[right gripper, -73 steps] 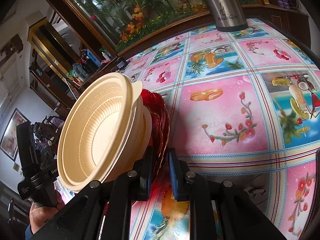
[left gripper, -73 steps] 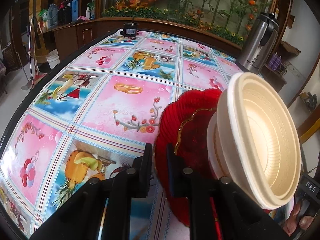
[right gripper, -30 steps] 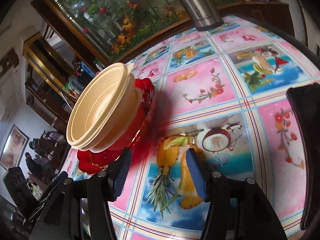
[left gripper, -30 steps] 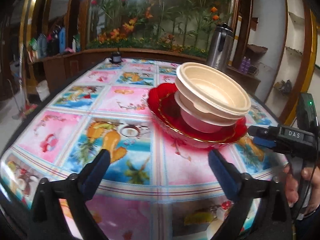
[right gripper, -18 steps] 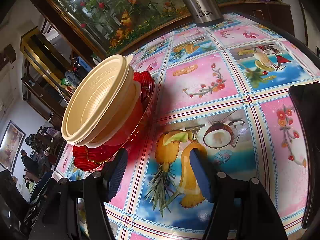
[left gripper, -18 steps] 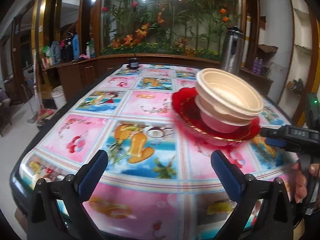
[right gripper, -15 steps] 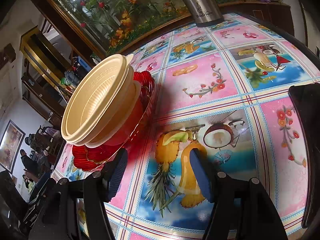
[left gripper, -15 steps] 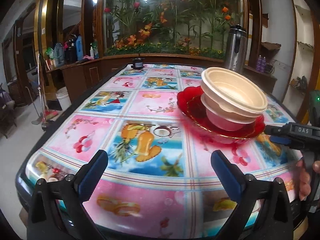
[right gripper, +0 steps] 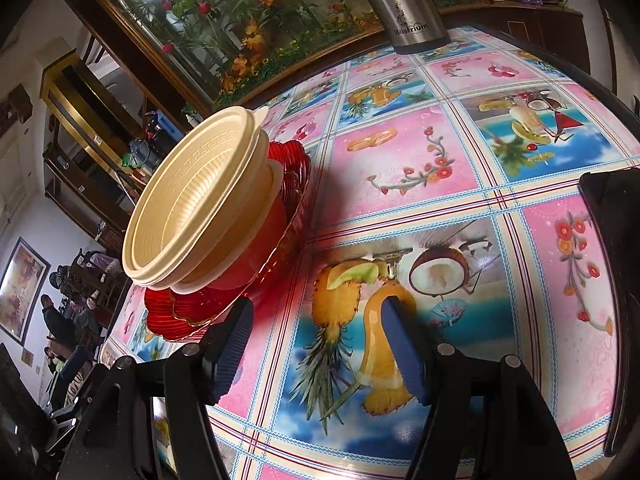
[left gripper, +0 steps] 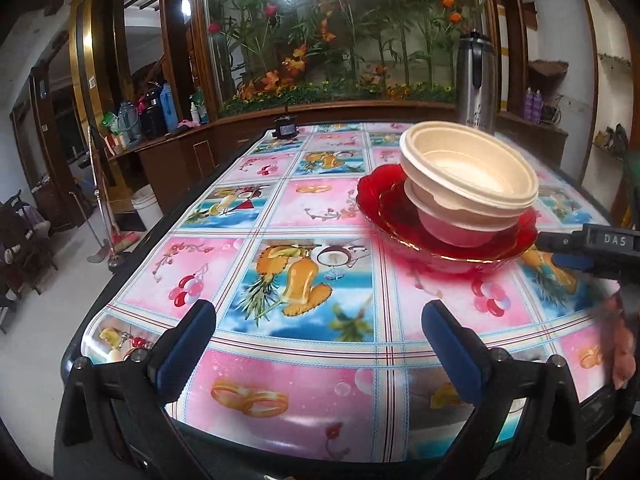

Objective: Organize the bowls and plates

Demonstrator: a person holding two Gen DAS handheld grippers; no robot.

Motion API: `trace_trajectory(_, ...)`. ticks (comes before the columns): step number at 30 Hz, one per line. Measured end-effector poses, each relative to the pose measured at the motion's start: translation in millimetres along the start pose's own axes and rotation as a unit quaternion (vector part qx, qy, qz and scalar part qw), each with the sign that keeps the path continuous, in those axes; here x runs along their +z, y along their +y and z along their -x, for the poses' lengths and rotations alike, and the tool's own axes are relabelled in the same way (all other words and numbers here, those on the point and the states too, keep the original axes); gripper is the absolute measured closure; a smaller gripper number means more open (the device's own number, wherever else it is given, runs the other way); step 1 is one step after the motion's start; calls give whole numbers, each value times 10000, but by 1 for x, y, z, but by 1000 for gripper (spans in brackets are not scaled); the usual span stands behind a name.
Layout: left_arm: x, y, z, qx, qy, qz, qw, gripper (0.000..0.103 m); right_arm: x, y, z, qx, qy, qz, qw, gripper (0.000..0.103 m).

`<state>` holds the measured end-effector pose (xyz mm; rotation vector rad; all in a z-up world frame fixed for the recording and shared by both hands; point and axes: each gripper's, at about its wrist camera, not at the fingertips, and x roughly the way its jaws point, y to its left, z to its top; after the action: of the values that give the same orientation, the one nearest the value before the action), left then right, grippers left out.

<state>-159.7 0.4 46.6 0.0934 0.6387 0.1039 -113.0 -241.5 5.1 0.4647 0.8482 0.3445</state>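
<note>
Bowls [left gripper: 468, 172] are sitting stacked on the red plates [left gripper: 448, 236] mid-tabletop [left gripper: 304, 216], both tongs released, left [left gripper: 318, 344] gaping, right [right gripper: 318, 344] widening beside the plates, so I'd be backing off slowly, not nudging the stack.

Nested bowls [left gripper: 468, 172] sit on stacked plates [left gripper: 448, 240] on the table [left gripper: 280, 272] — a flask [left gripper: 476, 80] stands behind them.
</note>
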Motion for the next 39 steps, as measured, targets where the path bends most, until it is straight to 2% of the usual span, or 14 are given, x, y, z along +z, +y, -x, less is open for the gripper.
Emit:
trace_trajectory(10, -4, -4, -11, 450, 114, -45, 9989, 0, 0, 5, -2, -81, 48, 144, 9999, 27)
trace_trajectory(13, -4, -5, -12, 481, 130, -74, 9987, 0, 0, 10, -3, -115, 87, 267, 9995, 21)
trace_trajectory(17, -7, -7, -15, 492, 274, -174, 9983, 0, -1, 17, -5, -234, 145, 452, 9986, 0)
trace_trajectory(26, -11, -5, -21, 341, 432, -197, 9983, 0, -2, 18, -2, -393, 88, 493, 9980, 0)
trace_trajectory(29, -12, -5, -22, 385, 422, -225, 9981, 0, -4, 22, 5, -573, 28, 568, 9967, 0)
trace_trajectory(33, -13, -3, -25, 289, 473, -164, 9983, 0, -12, 26, 8, -535, 111, 609, 9966, 0)
trace_trajectory(39, -15, -5, -26, 321, 500, -164, 9981, 0, -14, 28, 11, -549, -81, 664, 9963, 0)
